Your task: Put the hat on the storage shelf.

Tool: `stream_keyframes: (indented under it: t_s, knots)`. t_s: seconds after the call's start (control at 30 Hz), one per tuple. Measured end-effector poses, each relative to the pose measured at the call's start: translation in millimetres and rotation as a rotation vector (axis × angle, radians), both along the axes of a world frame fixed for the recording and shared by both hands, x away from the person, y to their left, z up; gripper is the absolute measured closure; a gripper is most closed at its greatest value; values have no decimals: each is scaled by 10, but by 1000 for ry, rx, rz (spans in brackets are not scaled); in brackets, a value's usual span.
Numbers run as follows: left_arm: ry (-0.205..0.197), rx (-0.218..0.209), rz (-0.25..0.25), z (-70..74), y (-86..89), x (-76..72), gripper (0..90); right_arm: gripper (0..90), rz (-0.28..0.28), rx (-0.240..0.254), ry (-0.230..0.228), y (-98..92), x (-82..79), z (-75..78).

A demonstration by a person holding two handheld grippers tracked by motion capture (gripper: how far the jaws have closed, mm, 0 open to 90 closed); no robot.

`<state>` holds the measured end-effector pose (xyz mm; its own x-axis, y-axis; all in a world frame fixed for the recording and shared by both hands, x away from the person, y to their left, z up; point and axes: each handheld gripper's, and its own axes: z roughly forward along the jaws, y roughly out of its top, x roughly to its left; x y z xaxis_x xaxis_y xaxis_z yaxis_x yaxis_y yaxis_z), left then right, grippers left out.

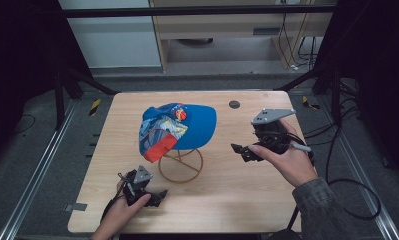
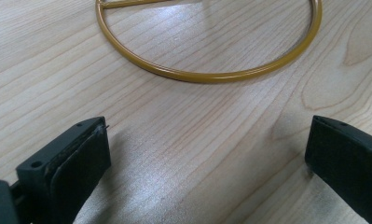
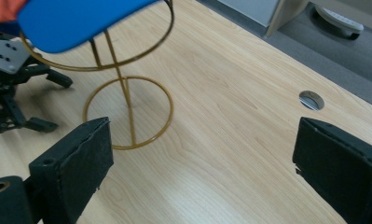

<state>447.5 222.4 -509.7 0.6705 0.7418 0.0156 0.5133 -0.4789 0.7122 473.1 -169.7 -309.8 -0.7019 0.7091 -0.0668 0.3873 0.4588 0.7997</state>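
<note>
A blue cap (image 1: 179,125) with a colourful patterned crown and a red-orange panel sits on a gold wire stand (image 1: 181,165) in the middle of the wooden table (image 1: 237,200). My left gripper (image 1: 158,197) rests low at the front left, open, its jaws wide apart and empty, facing the stand's ring base (image 2: 207,77). To the right of the cap, my right gripper (image 1: 242,151) is held above the table, open and empty. Its view shows the cap's blue brim (image 3: 76,18), the stand (image 3: 127,112) and the left gripper (image 3: 16,93) beyond.
A round cable hole (image 1: 234,104) lies in the table behind the right gripper. Black frame struts (image 1: 82,80) stand at the table's far corners. Cables (image 1: 347,195) trail over the floor on the right. Bare wood stretches along the front.
</note>
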Motion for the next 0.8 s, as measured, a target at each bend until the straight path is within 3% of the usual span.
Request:
stream_keyframes:
  t_s: [0.53, 0.8]
  knots:
    - [1, 4, 1, 2, -18, 1, 0, 56, -65, -3, 28, -114, 5, -470]
    - [2, 4, 0, 2, -18, 1, 0, 56, -61, -7, 43, -94, -37, -628]
